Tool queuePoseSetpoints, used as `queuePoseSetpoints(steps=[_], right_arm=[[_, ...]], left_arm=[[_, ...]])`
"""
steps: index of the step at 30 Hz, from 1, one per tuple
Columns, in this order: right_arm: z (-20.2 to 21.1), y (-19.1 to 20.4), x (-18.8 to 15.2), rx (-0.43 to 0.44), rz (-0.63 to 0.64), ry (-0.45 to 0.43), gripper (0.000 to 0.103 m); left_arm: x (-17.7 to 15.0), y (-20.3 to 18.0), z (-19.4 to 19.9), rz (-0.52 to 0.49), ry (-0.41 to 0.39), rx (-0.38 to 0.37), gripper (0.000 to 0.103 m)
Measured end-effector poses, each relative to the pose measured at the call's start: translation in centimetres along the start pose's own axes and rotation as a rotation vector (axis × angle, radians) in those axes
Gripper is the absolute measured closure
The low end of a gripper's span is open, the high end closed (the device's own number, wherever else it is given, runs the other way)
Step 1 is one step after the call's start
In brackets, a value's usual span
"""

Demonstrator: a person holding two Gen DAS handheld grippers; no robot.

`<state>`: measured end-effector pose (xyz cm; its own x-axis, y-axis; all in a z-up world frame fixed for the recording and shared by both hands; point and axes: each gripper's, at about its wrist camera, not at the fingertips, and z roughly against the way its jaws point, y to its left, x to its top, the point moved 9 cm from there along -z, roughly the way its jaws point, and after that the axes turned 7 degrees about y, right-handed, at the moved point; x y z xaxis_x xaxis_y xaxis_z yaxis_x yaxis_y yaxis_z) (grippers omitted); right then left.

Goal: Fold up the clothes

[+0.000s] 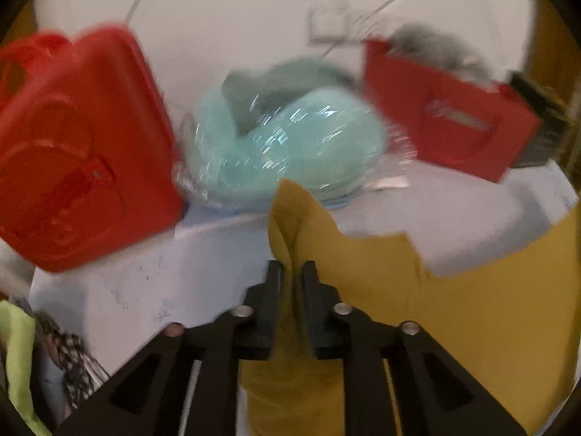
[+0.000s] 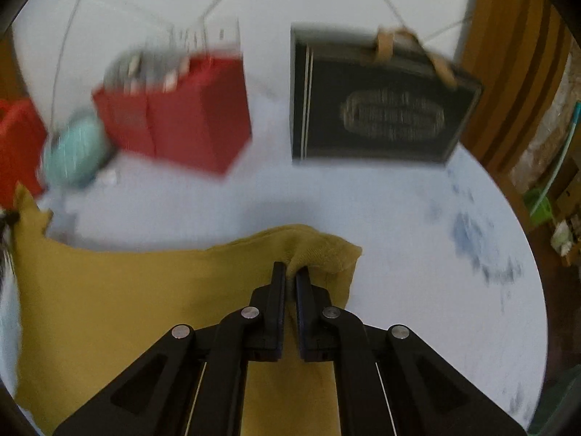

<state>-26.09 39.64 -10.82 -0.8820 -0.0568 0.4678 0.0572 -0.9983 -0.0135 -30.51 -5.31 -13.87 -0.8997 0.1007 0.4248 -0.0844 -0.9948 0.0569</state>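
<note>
A mustard-yellow garment point(image 1: 472, 309) is shown stretched between the two grippers above a pale blue-white table point(image 2: 326, 196). In the left wrist view, a bunched edge of the cloth is pinched between the narrowly set fingers of the left gripper point(image 1: 292, 269), and the fabric is seen running off to the right and downward. In the right wrist view, a ribbed corner of the same garment is clamped by the right gripper point(image 2: 288, 272), whose jaws are pressed together on it, while the rest of the cloth is spread to the left. Behind the garment, at the far side of the table, a red plastic case point(image 1: 80, 145), a turquoise bundle in clear wrap point(image 1: 290, 138), a red paper bag point(image 2: 181, 109) filled with grey material, and a black box with a tan handle point(image 2: 377, 109) are visible. A checked cloth point(image 1: 72, 359) and a lime-green cloth point(image 1: 18, 356) are seen at the lower left edge. Both views are blurred.
</note>
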Motion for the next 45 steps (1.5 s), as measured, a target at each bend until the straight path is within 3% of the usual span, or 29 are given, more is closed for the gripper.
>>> queuePoseSetpoints(steps=[1, 2, 6, 11, 13, 15, 17, 20, 27, 30, 34, 45], right_arm=[[-0.6, -0.1, 0.5, -0.014, -0.015, 0.018, 0.067], [-1.1, -0.2, 0.9, -0.019, -0.029, 0.032, 0.061], [0.1, -0.1, -0.6, 0.040, -0.049, 0.018, 0.060], [0.4, -1.3, -7.0, 0.066, -0.044, 0.085, 0.059], [0.6, -1.7, -10.6, 0.070, -0.050, 0.127, 0.040], [1.0, -2.1, -13.9, 0.072, -0.060, 0.146, 0.036], [1.6, -2.4, -17.1, 0.079, -0.077, 0.161, 0.034], [3.0, -2.8, -21.5, 0.075, -0.121, 0.169, 0.030], [4.6, -2.8, -28.8, 0.076, -0.208, 0.197, 0.021], [5.3, -2.3, -30.1, 0.069, -0.196, 0.186, 0.020], [5.8, -1.9, -30.9, 0.062, -0.167, 0.176, 0.008], [5.9, -1.4, -32.3, 0.035, -0.090, 0.165, 0.006]], left_arm=[[-0.2, 0.3, 0.2, 0.020, 0.003, -0.008, 0.080], [-0.5, 0.5, 0.4, 0.039, 0.002, -0.018, 0.078], [-4.2, 0.7, 2.3, 0.027, 0.012, -0.049, 0.069], [-12.2, 0.6, 4.0, 0.038, 0.070, -0.065, 0.068], [-15.1, 0.4, 4.9, 0.026, 0.067, -0.062, 0.066], [-18.1, 0.1, 6.0, 0.013, 0.066, -0.070, 0.055], [-21.2, -0.5, 7.3, -0.014, 0.063, -0.089, 0.052], [-25.1, -1.4, 8.3, -0.078, 0.062, -0.066, 0.052], [-31.7, -3.5, 10.2, -0.045, 0.065, -0.156, 0.052], [-33.6, -3.9, 10.4, -0.035, 0.093, -0.185, 0.050], [-35.5, -3.8, 10.3, -0.030, 0.117, -0.169, 0.046], [-38.1, -5.5, 8.9, -0.046, 0.180, -0.169, 0.043]])
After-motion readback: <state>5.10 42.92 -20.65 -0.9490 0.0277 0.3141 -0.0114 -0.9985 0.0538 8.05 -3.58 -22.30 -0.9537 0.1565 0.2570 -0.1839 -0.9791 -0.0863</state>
